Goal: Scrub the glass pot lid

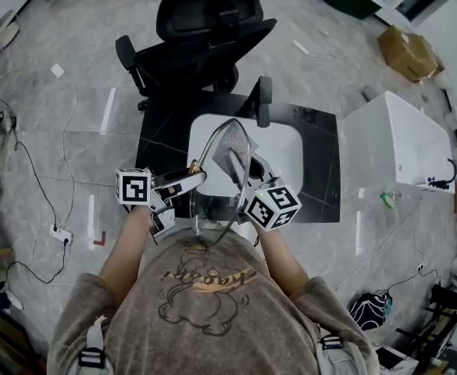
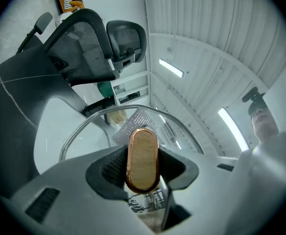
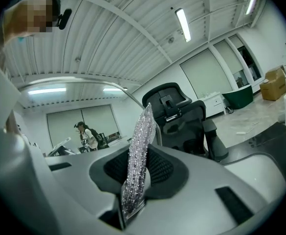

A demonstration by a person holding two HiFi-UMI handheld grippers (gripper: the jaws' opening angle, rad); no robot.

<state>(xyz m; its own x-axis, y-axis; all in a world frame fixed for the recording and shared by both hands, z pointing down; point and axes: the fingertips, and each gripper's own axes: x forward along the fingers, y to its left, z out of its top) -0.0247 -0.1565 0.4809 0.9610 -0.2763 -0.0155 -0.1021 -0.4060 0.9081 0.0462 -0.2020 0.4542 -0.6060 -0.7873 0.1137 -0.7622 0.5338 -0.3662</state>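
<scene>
I hold the glass pot lid [image 1: 216, 182] upright on its edge over a white basin [image 1: 283, 143]. My left gripper [image 1: 187, 176] is shut on the lid's copper-rimmed wooden knob [image 2: 143, 159]; the steel rim [image 2: 91, 121] arcs beyond the jaws. My right gripper [image 1: 246, 176] is shut on a silvery mesh scrubbing pad [image 3: 139, 155] on the lid's other side. That pad [image 1: 233, 150] lies against the glass, and in the left gripper view the pad [image 2: 135, 123] shows through it. The lid's rim [image 3: 79, 81] curves overhead in the right gripper view.
The basin sits on a dark table [image 1: 322, 170]. A black office chair [image 1: 205, 30] stands just behind it. A white cabinet [image 1: 404, 143] is to the right, a cardboard box [image 1: 408, 51] farther back. Cables [image 1: 44, 201] run across the floor at the left.
</scene>
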